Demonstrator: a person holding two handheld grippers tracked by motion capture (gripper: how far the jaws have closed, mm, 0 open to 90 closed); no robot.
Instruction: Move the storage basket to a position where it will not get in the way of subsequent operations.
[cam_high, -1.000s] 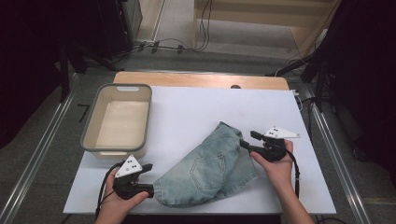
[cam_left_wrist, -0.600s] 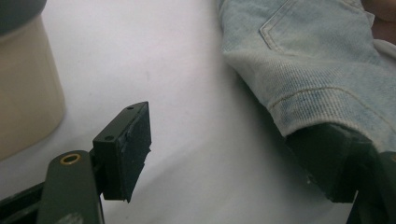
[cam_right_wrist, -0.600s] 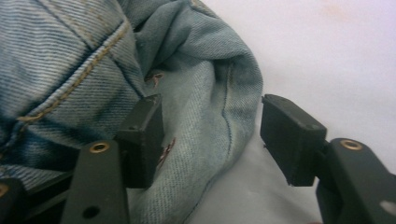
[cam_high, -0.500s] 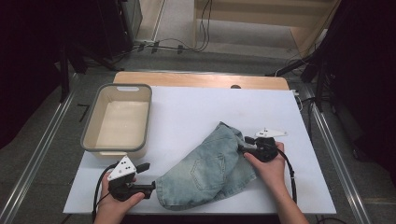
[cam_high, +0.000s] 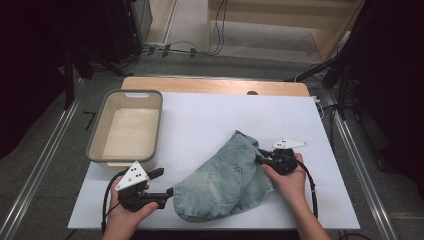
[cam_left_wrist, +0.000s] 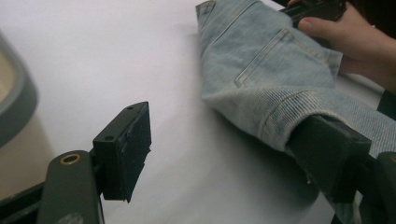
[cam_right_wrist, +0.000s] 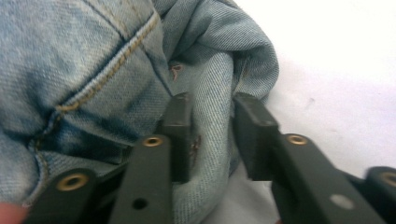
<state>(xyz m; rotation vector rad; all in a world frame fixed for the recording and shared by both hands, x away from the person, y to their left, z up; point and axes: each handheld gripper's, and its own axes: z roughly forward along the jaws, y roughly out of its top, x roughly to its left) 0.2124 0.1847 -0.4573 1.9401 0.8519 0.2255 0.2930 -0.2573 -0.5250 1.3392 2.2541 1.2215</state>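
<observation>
pinching a fold of the jeans (cam_high: 225, 182) is the step in hand, it seems, and the right claw (cam_high: 261, 161) does it: its jaws have just been closing, and in the right gripper view the pads (cam_right_wrist: 180, 135) stand narrow with a ridge of denim (cam_right_wrist: 212, 126) between them, seemingly pressed. the jeans lie bunched on the white counter (cam_high: 210, 115), to the right of the tub (cam_high: 127, 127) and apart from it. the left claw (cam_high: 169, 192) sits at the jeans' near left corner, jaws wide; one pad (cam_left_wrist: 128, 149) hangs free over the counter and the other (cam_left_wrist: 329, 149) is tucked under the hem (cam_left_wrist: 280, 109), gripping nothing.

to do this well, i'd judge the right claw should bite deep enough to take the whole fold, not a thin edge that slips out when lifted. the left should slide further round the hem, then close on it before either hand rises, so the cloth comes up evenly towards the tub rather than dragging.
</observation>
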